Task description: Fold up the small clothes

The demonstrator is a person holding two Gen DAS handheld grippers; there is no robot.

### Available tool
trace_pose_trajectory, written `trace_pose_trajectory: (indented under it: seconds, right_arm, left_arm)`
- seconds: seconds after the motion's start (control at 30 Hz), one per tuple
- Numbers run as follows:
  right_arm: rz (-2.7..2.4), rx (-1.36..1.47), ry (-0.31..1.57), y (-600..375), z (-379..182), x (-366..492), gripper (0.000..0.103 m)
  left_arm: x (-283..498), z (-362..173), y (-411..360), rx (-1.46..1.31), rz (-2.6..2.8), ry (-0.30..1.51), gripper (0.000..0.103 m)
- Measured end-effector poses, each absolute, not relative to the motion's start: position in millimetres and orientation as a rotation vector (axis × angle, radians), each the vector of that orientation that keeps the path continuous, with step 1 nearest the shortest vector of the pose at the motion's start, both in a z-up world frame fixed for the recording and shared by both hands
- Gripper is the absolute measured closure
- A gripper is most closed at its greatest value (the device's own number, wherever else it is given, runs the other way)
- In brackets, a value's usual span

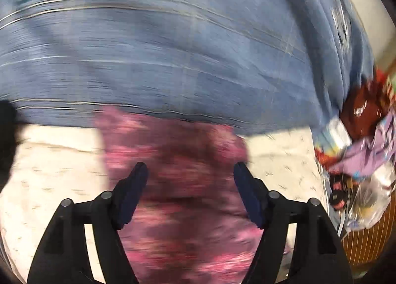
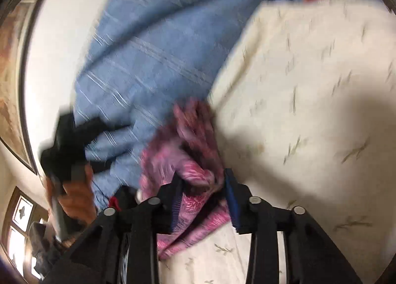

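Though blurred, pink garment lengthwise (bunched) between tongs.

Left wrist view: mounted behind left gripper, facing down and forward onto pink garment, close; blue cloth beyond, clutter pile at right edge.
Right wrist view: mounted behind right gripper, facing along cream sheet, very close to pink garment; wall at left.
Shared: pink garment, blue cloth, cream sheet.
Sharpness: both blurred.
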State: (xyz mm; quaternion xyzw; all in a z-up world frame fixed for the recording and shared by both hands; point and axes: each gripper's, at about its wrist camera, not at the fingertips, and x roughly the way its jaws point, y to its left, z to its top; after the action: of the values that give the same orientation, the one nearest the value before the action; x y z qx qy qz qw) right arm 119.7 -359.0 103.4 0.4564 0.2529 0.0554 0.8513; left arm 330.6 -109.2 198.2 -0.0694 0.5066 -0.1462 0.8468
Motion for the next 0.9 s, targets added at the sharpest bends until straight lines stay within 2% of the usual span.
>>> trace_pose_trajectory:
  seconds: [0.03,0.1,0.13,0.17,0.33,0.43,0.47,0.5,0.53,0.57,0.67,0.83,0.87,0.9]
  right_arm:
    - [0.098,0.946,0.478,-362.6,115.5,113.7,0.065]
    - [0.096,0.905,0.372,-368.4,140.9,114.7,0.057]
    - [0.112,0.878,0.371,-369.4,149.6,126.5,0.041]
    - [0.138,0.852,0.401,-369.4,155.3,144.8,0.033]
    - [0.209,0.821,0.75,-354.5,131.6,266.3,0.036]
    - [0.147,0.737,0.825,-344.8,120.0,302.9,0.036]
    - [0.16,0.731,0.842,-340.3,116.4,312.6,0.038]
    - [0.205,0.727,0.887,-333.5,110.5,324.4,0.047]
    - [0.24,0.68,0.939,-322.4,108.7,336.0,0.096]
    - [0.242,0.609,0.94,-314.8,115.4,339.2,0.094]
    - [0.228,0.554,0.819,-316.6,135.0,334.2,0.095]
    - [0.066,0.651,0.986,-351.0,83.4,339.5,0.094]
    - [0.085,0.703,0.965,-358.2,83.2,330.8,0.089]
    - [0.097,0.747,0.928,-366.1,86.7,317.4,0.089]
  left_arm:
    - [330.5,194.2,-89.7,-0.161,-0.301,1.082,0.031]
    - [337.2,181.8,-59.8,-0.186,-0.28,1.12,0.031]
    - [338.7,172.0,-46.2,-0.202,-0.257,1.142,0.031]
    - [340.1,162.5,-35.5,-0.227,-0.25,1.165,0.031]
    - [339.5,132.0,-12.9,-0.408,-0.289,1.223,0.031]
    - [347.5,118.7,-20.2,-0.433,-0.319,1.241,0.031]
    - [354.5,115.7,-25.1,-0.432,-0.323,1.247,0.031]
    - [359.1,114.6,-32.7,-0.428,-0.322,1.246,0.033]
    - [364.5,116.2,-35.6,-0.426,-0.326,1.236,0.038]
    - [370.9,119.7,-38.2,-0.421,-0.329,1.211,0.052]
    - [386.2,117.1,-44.2,-0.334,-0.229,1.18,0.058]
    - [381.4,109.6,-27.9,-0.39,-0.242,1.227,0.058]
    - [373.3,112.4,-23.2,-0.397,-0.266,1.223,0.059]
    - [358.8,114.9,-16.4,-0.398,-0.298,1.223,0.058]
